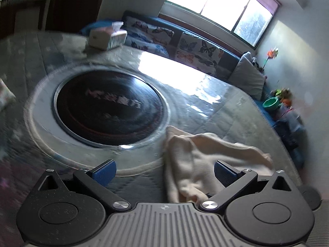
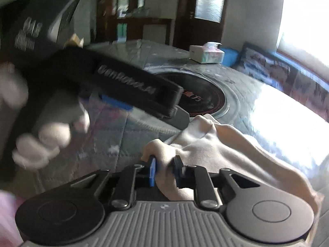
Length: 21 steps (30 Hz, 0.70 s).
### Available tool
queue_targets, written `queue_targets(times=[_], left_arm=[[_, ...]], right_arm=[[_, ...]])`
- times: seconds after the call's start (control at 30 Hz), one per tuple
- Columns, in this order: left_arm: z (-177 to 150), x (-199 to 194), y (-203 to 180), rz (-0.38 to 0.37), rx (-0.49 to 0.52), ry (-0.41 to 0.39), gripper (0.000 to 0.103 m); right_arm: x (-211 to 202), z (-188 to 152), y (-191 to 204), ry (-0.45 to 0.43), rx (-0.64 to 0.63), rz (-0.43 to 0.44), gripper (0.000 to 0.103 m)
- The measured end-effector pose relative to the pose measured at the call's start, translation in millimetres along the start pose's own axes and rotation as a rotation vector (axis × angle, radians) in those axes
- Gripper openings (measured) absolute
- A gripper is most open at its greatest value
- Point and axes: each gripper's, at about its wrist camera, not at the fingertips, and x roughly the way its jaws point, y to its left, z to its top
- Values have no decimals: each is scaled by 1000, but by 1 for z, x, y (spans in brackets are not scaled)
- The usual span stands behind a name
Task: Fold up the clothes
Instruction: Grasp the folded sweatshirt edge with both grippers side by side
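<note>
Both grippers work the opening grab: the right gripper [image 2: 163,169] pinches a bunched edge of the cream garment [image 2: 222,144] crumpled on the quilted table [image 1: 236,111], while the left gripper [image 1: 164,169], spread wide, must next seize another edge.

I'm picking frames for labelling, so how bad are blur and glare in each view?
Left wrist view: window blown out, glare patch on the table, cooktop lettering smeared. Right wrist view: gloved hand and left claw motion-blurred; right claw, pinching the cloth, stays sharp.
</note>
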Motion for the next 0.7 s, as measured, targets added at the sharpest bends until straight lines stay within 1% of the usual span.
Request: queue_targets(times=[0.13,0.27,0.33,0.4,0.43,0.47,0.5,0.53,0.57,0.6,0.63,0.67,0.7], left_arm=[[6,10,2,-57,-96,38,103],[11,24,0,-113,-179,83,102],[12,32,-1,-142,-215,113,102],[12,41,-1,-156,-248,140,94],[11,43,-1,-169,-261,141,93],[11,46,-1,-181,-273,143,89],[11,48,0,-193,-286,145,83],[10,50,1,-202,-296,149,80],[10,51,1,-209,-306,152,72],[10,53,2,-206,-308,157,61],[9,54,3,-204,-311,162,55],[9,56,5,-200,-319,166,43],[8,58,7,-201,-326,172,33]], right_arm=[[-13,2,-30,-45,149,72,13],[-24,3,-53,-87,238,120,13],[-28,1,-60,-100,251,136,12],[-31,-1,-65,-109,259,153,12],[-31,-2,-67,-111,257,157,12],[-32,-3,-68,-113,257,164,12],[-32,-4,-68,-115,256,170,12],[-32,-6,-68,-116,255,176,12],[-32,-7,-67,-117,253,181,12],[-31,-7,-67,-116,252,186,12],[-30,-8,-67,-116,250,191,12],[-29,-9,-67,-115,249,197,12],[-28,-9,-67,-116,248,201,12]])
